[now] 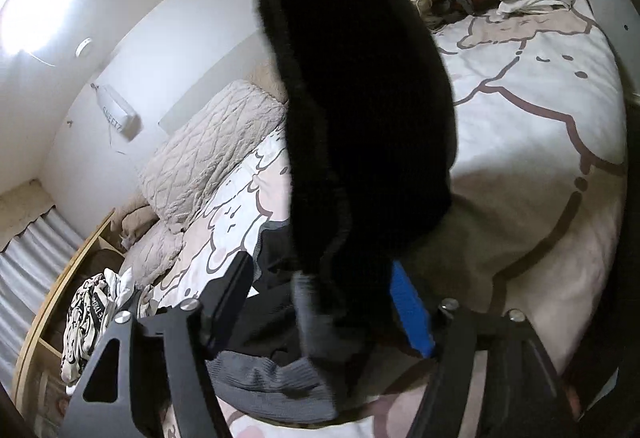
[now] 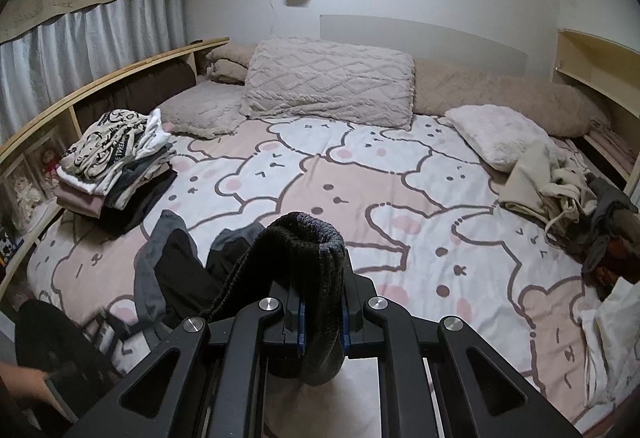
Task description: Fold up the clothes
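The right gripper (image 2: 323,322) has its jaws clamped on a dark sock (image 2: 316,278), tilted downward; the left gripper (image 1: 320,302) has its jaws apart, the sock (image 1: 360,98) hanging between them unpressed

The bed (image 2: 320,198) is covered by a pink and white sheet printed with cartoon bears. Along its far edge lie a quilted pillow (image 2: 328,82), a flatter cushion (image 2: 200,114) and a fluffy white cushion (image 2: 496,136). A stack of folded clothes (image 2: 116,162) sits near the left edge. Loose clothes (image 2: 568,190) are heaped by the right edge. A dark grey-trimmed garment (image 2: 176,270) lies crumpled near the front edge.
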